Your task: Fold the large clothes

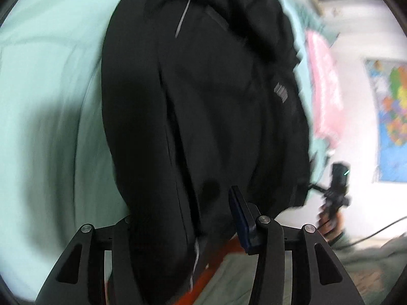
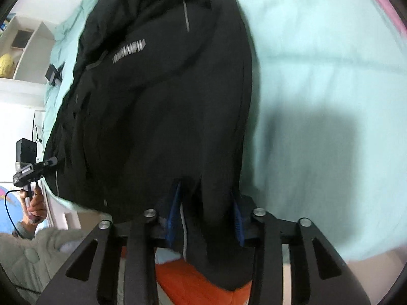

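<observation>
A large black jacket (image 1: pixel 203 101) with grey reflective marks hangs over a mint-green bed sheet (image 1: pixel 51 101), held up by both grippers. My left gripper (image 1: pixel 188 218) is shut on its hem; the left finger is hidden by cloth and the blue pad of the right finger (image 1: pixel 240 218) shows. In the right wrist view the same jacket (image 2: pixel 165 101) fills the middle. My right gripper (image 2: pixel 207 216) is shut on a fold of the hem between its blue pads (image 2: pixel 174 213). The other gripper (image 2: pixel 28 172) shows at the left, in a hand.
The bed sheet (image 2: pixel 330 76) spreads under the jacket. An orange cloth (image 2: pixel 190 279) lies below the grippers. A pink cloth (image 1: pixel 325 89) and a coloured wall map (image 1: pixel 394 117) are at the right. White shelves (image 2: pixel 23 50) stand at the left.
</observation>
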`<state>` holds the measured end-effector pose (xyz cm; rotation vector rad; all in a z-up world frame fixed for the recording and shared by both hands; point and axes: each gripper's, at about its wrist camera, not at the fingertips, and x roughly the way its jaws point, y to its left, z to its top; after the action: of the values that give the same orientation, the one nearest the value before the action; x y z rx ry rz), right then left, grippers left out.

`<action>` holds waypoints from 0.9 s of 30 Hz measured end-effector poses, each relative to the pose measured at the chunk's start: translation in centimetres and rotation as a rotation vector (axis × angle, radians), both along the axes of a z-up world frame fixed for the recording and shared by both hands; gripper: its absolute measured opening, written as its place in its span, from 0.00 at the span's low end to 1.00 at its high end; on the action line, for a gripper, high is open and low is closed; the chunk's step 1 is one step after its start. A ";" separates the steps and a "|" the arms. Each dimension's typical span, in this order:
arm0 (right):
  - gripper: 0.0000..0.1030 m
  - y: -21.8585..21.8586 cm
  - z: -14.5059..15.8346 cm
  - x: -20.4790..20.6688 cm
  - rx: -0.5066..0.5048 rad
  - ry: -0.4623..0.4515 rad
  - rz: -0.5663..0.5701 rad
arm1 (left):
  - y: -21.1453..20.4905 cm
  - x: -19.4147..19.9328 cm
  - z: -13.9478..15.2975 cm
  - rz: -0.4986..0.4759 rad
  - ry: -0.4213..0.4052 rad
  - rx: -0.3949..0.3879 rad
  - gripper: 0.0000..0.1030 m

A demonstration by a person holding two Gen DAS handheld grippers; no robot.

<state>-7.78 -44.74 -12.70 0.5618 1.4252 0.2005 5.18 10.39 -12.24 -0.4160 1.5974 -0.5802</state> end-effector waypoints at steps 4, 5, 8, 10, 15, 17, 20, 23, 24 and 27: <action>0.50 0.8 -1.2 -0.6 0.052 0.056 0.027 | 0.2 -0.7 -0.8 0.050 0.001 0.030 0.20; 0.40 0.9 -1.0 -0.2 0.067 0.056 0.030 | 0.2 -0.4 -0.6 0.070 -0.008 0.011 0.12; 0.20 1.2 1.6 1.3 0.101 -0.029 0.035 | 1.0 0.9 1.7 0.107 -0.088 -0.056 0.10; 0.20 1.3 4.0 2.3 0.110 -0.100 0.038 | 0.8 2.3 3.7 0.130 -0.140 -0.099 0.10; 0.20 -0.2 10.6 5.4 0.188 -0.273 -0.007 | 1.5 6.9 9.2 0.186 -0.275 -0.217 0.11; 0.20 -1.5 12.7 6.5 0.225 -0.330 -0.048 | 1.9 8.9 11.6 0.223 -0.335 -0.270 0.11; 0.20 -2.9 15.9 8.7 0.250 -0.426 -0.094 | 2.7 12.0 14.4 0.231 -0.408 -0.294 0.11; 0.20 -4.2 18.6 11.2 0.245 -0.511 -0.123 | 2.4 15.9 16.2 0.252 -0.444 -0.299 0.11; 0.20 -4.8 19.5 12.6 0.239 -0.539 -0.134 | 2.5 17.5 16.7 0.263 -0.456 -0.300 0.11; 0.20 -6.6 21.1 16.1 0.213 -0.573 -0.154 | 2.5 21.1 17.2 0.291 -0.474 -0.296 0.12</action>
<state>8.33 -51.30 8.36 0.7173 0.8058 0.3604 26.26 12.90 4.96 -0.6643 0.9790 -0.6367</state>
